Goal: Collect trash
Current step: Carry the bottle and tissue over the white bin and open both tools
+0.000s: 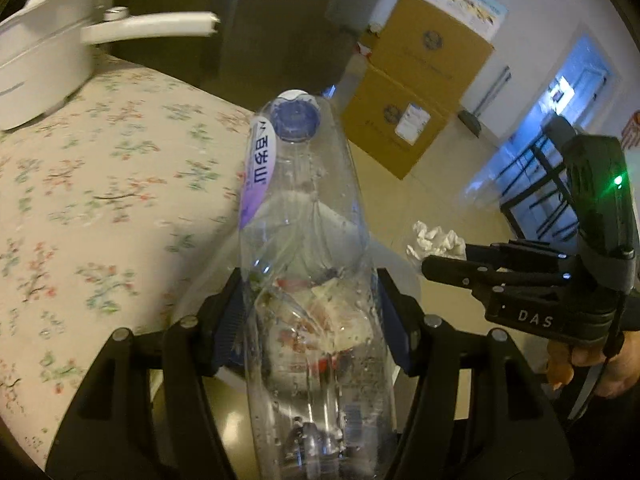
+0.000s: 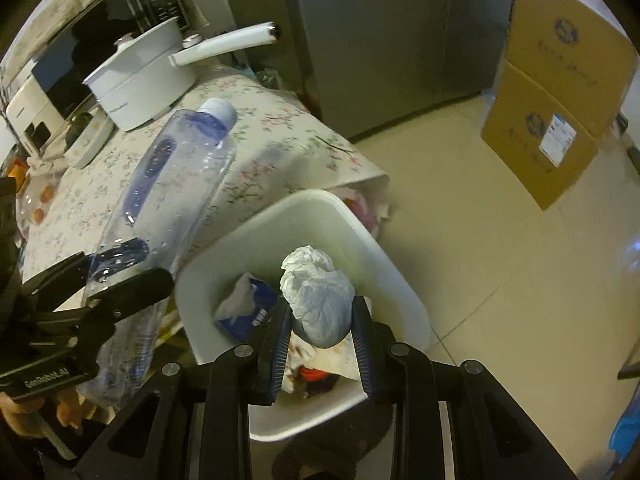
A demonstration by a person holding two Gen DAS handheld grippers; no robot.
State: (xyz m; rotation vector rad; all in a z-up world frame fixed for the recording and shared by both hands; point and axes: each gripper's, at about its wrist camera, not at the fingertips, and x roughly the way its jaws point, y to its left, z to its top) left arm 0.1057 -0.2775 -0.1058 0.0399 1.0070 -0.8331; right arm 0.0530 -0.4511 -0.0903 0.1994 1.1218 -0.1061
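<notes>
In the left wrist view your left hand-held gripper [image 1: 316,312] is clamped on the bottle [image 1: 304,240] beside the worktop [image 1: 100,184]; in the right wrist view your right hand-held gripper [image 2: 322,344] grips the tissue [image 2: 320,296] above the bin [image 2: 384,248].

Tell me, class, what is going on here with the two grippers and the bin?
A person is clearing rubbish with a handheld gripper in each hand. The left gripper is clamped on an empty clear plastic bottle, held beside the floral-clothed table. The right gripper grips a crumpled tissue wad over the white bin, which already holds some rubbish. Nothing has been dropped yet.
</notes>
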